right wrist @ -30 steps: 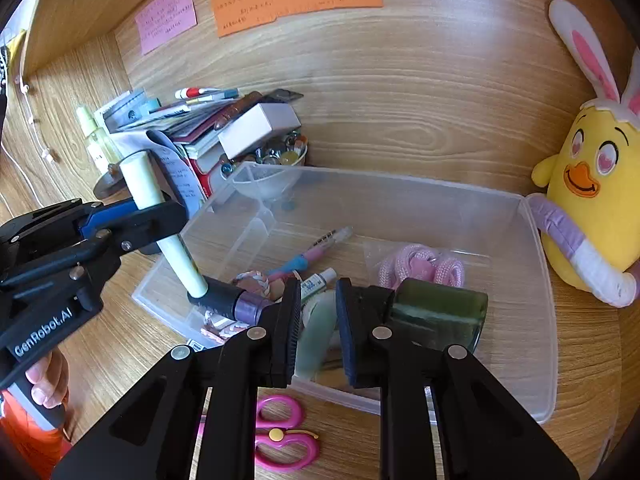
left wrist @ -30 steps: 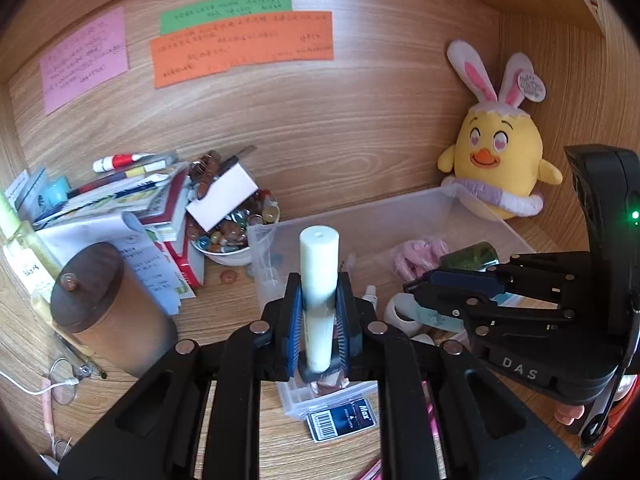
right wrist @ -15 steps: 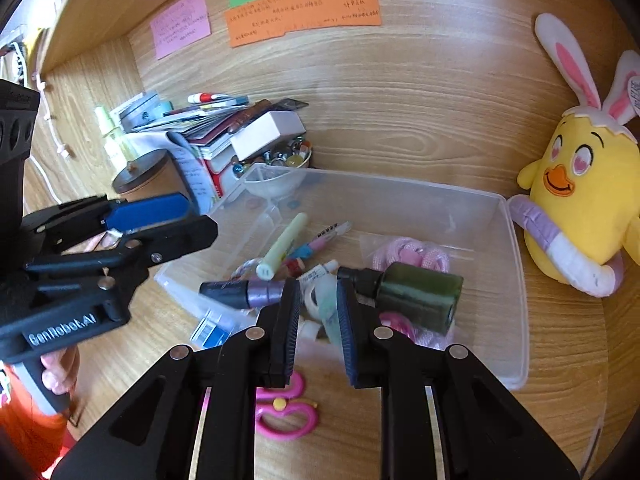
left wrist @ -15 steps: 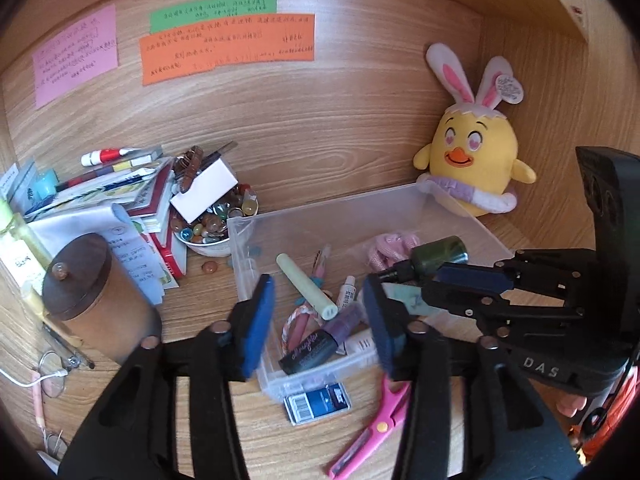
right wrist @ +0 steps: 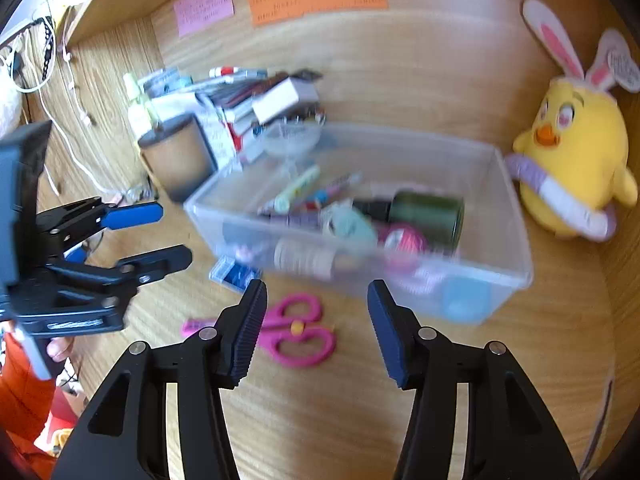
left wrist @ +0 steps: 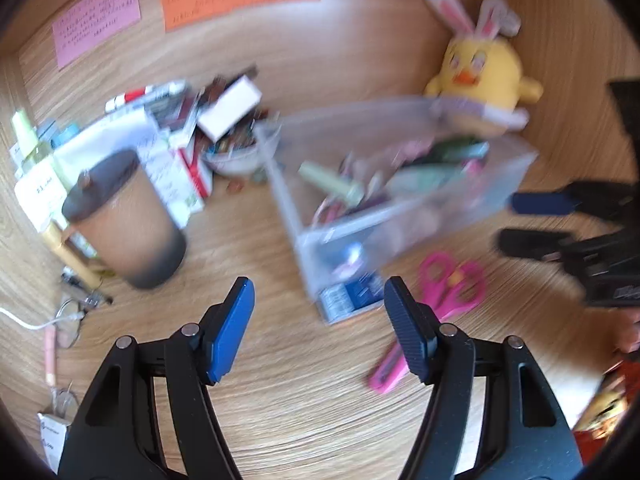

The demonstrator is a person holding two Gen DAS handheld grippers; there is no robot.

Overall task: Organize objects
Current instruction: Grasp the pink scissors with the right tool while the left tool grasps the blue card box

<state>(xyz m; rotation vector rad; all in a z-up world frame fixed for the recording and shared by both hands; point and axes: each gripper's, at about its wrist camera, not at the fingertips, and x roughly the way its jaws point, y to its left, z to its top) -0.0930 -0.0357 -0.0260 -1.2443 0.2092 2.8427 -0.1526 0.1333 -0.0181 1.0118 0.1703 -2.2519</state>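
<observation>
A clear plastic bin point(right wrist: 516, 236) point(left wrist: 516, 172) stands on the wooden desk and holds a pale green tube point(right wrist: 298, 188), pens, a dark green bottle point(right wrist: 428, 210), pink cord and tape rolls. Pink scissors point(right wrist: 296, 330) point(left wrist: 448, 288) lie on the desk in front of the bin. My left gripper point(left wrist: 320, 320) is open and empty, low over the desk before the bin; it also shows in the right wrist view point(right wrist: 160, 236). My right gripper point(right wrist: 316, 316) is open and empty just above the scissors; it also shows in the left wrist view point(left wrist: 536, 220).
A brown lidded canister point(left wrist: 124, 216) stands left of the bin, with stacked books and pens point(right wrist: 240, 96) and a bowl of small items point(left wrist: 236, 152) behind. A yellow plush chick point(right wrist: 576, 168) sits at the right. A small blue-labelled box point(right wrist: 236, 274) lies by the bin's front corner.
The left gripper let go of the pale tube into the bin and drew back. The right gripper released the dark green bottle into the bin, opened and pulled back above the scissors.
</observation>
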